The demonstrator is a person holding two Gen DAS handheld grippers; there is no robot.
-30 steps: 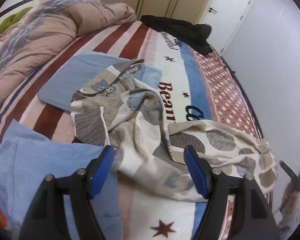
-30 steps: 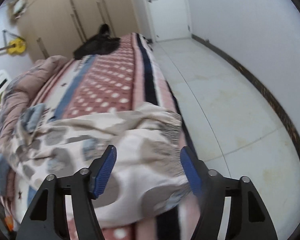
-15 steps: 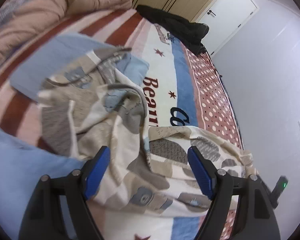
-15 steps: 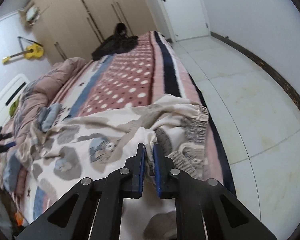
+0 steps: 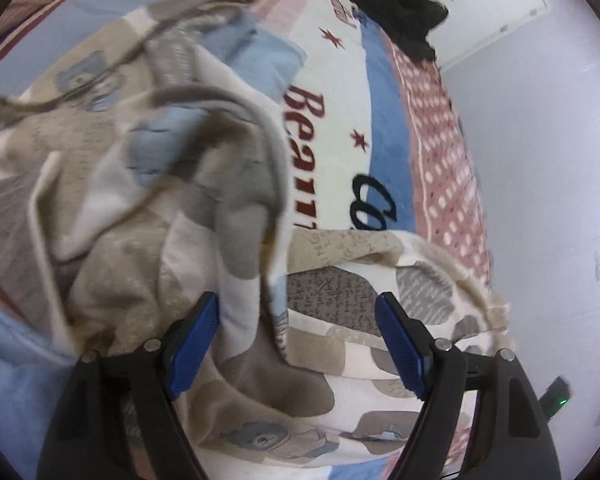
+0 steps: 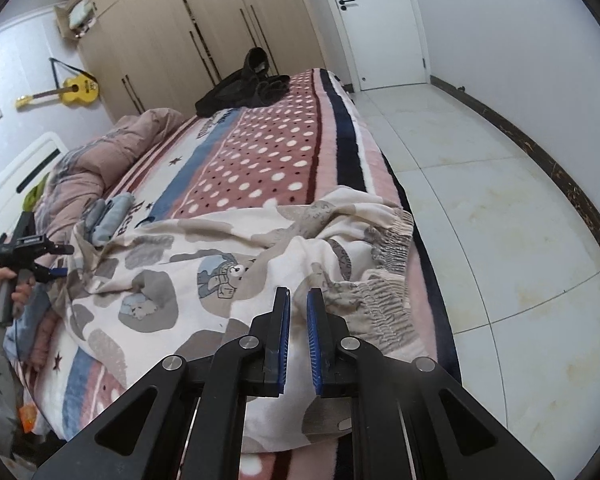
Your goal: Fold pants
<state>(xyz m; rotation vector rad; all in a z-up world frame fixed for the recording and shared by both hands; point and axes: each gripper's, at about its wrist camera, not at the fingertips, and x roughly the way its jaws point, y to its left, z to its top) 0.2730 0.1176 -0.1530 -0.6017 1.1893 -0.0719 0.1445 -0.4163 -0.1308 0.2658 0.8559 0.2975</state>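
Cream pants (image 6: 228, 264) printed with grey blotches and cartoon bears lie crumpled across the bed. My right gripper (image 6: 298, 300) is shut on a fold of the cloth close to the gathered elastic waistband (image 6: 388, 248), by the bed's right edge. In the left wrist view the same pants (image 5: 172, 208) fill the frame in bunched folds. My left gripper (image 5: 296, 320) hangs open just over them, and a ridge of cloth rises between its blue pads without being pinched. The left gripper (image 6: 40, 260) also shows at the far left of the right wrist view, held by a hand.
The bed has a striped and dotted blanket (image 6: 268, 160). Folded blue garments (image 5: 256, 44) lie beyond the pants. A pink duvet (image 6: 100, 160) is heaped at the left. Black clothing (image 6: 244, 88) sits at the far end. A tiled floor (image 6: 500, 208) runs along the right side.
My right gripper shut on the pants near the waistband. My left gripper moved down and forward over the crumpled legs, staying open.
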